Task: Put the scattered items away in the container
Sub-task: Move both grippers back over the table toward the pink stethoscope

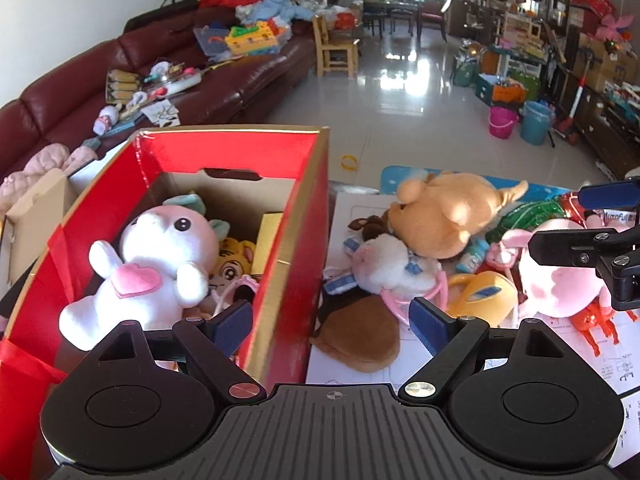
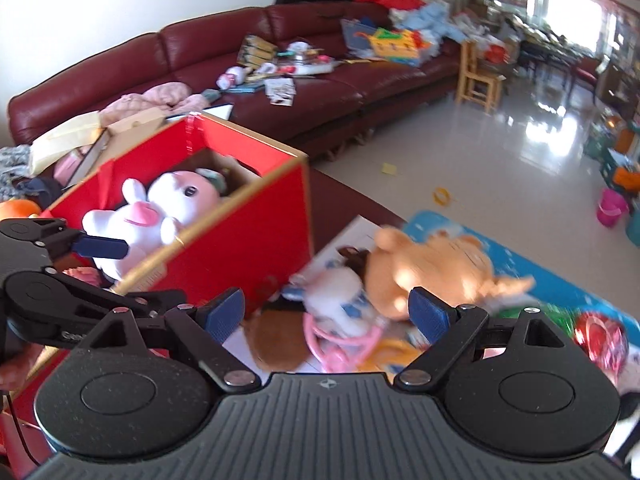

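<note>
Red box (image 1: 296, 240) sits left of centre in the left wrist view, open-topped. Already inside: a white-and-pink plush rabbit (image 1: 148, 256) and a small tiger plush (image 1: 234, 266) beside it.

Still out, on the tabletop (image 1: 352, 376) to the right of the box: a tan plush (image 1: 444, 212), a white plush with pink straps (image 1: 384, 264), a flat brown plush (image 1: 360, 336), a yellow toy (image 1: 480, 292), a pink plush (image 1: 560, 280) at right, all heaped and touching.

Left gripper (image 1: 332, 322): fingers spread wide, nothing between them, straddling the box's right wall. Right gripper (image 2: 326, 314): fingers wide apart and opening further, empty, aimed down at the white plush (image 2: 340, 300) and the tan plush (image 2: 436, 268). That view is motion-blurred.

Judgement: sorting is partly done, with several toys left. The step in hand looks like a reach by the right gripper into the pile for the next pick. Next move calls for lowering over a single toy, probably the white plush on top, closing on its body rather than the loose straps, lifting clear of its neighbours, then crossing over the box wall.
</note>
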### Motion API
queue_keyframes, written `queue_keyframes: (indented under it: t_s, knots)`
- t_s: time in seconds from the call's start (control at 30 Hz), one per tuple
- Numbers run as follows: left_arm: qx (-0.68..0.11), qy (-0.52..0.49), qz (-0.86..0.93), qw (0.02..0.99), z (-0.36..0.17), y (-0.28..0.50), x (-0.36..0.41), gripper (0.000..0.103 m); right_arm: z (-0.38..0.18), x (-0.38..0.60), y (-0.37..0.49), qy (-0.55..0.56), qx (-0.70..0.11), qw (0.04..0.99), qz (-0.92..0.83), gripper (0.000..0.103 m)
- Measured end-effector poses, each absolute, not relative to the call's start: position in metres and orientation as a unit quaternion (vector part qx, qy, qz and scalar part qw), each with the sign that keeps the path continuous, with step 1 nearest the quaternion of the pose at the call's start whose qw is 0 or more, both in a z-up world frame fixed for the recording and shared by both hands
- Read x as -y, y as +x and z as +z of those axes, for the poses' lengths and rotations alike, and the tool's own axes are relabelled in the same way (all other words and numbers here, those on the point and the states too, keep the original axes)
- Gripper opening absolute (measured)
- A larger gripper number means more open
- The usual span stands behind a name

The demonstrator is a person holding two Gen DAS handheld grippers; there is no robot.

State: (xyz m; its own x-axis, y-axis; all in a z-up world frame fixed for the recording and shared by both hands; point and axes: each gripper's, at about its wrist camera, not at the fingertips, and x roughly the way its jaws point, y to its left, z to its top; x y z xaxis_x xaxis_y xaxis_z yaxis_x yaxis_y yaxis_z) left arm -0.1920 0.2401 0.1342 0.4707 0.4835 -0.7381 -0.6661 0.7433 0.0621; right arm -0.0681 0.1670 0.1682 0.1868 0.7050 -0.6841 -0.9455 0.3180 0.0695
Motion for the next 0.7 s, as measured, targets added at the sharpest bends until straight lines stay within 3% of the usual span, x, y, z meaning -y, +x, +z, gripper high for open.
queue_keyframes:
  t_s: [0.37, 0.7]
  knots:
    - [-0.455, -0.125, 0.302, 0.829, 0.056, -0.142, -0.2, 0.092, 0.067, -0.082, -0.018, -0.129, -0.446, 0.76, 0.454, 0.091]
    - [-0.478, -0.152, 0.292, 0.814, -0.014, -0.112, -0.195, 0.084, 0.006, -0.067, -0.004, -0.105, -0.521, 0.748, 0.397, 0.091]
